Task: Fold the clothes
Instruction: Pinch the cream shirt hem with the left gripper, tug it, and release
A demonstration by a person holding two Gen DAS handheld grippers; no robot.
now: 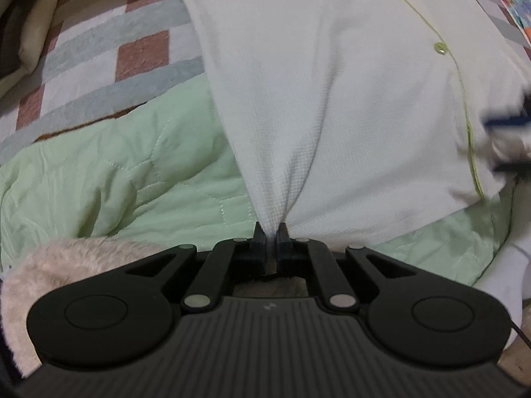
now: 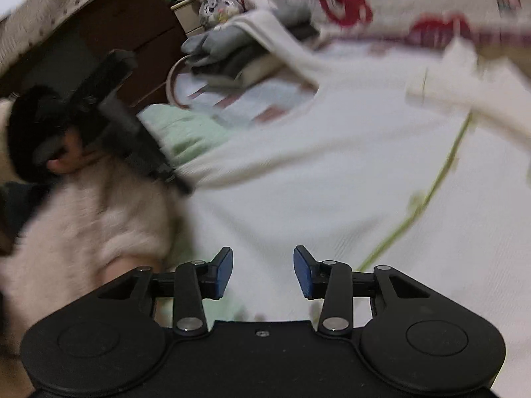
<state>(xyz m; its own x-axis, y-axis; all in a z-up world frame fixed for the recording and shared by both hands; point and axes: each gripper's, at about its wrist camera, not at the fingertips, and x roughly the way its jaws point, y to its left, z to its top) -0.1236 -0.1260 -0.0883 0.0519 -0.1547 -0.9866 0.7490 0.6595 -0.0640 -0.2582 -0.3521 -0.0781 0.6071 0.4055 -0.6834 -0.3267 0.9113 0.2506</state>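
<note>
Left tongs [image 1: 271,232] clamped on a pinched edge of the white shirt [image 1: 332,99]; the shirt fans away ahead over the green quilt [image 1: 116,179] on the bed. Right tongs [image 2: 263,273] wide, empty, just above the shirt's green-trimmed placket [image 2: 431,192], nearer to it.

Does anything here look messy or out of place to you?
Nothing damaged or spilled. The white shirt is bunched into a pinched peak where the left gripper holds its edge, so it lies creased over the green quilt. The right gripper is open, holding nothing.
</note>
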